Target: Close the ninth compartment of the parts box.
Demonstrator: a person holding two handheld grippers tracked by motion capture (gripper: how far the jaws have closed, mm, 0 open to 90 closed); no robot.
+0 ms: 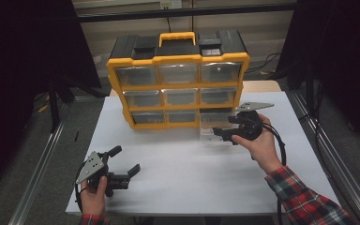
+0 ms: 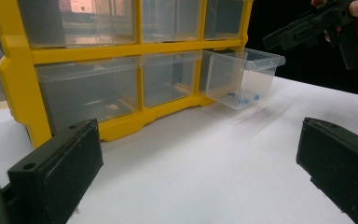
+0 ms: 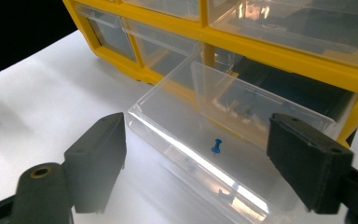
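Two tools stand open: the right tool (image 1: 225, 133) hovers over the pulled-out bottom-right drawer (image 3: 205, 135) holding a blue pin (image 3: 216, 147); the left tool (image 1: 124, 161) rests on the desk (image 1: 192, 173).

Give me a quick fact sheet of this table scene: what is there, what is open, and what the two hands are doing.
Cabinet: yellow drawer organizer with clear drawers, standing on white table
Pulled-out drawer: bottom right drawer, partly out
Contents: blue pushpin inside it
Right tongs: open, at the drawer front, not gripping
Left tongs: open, apart from the cabinet, holding nothing
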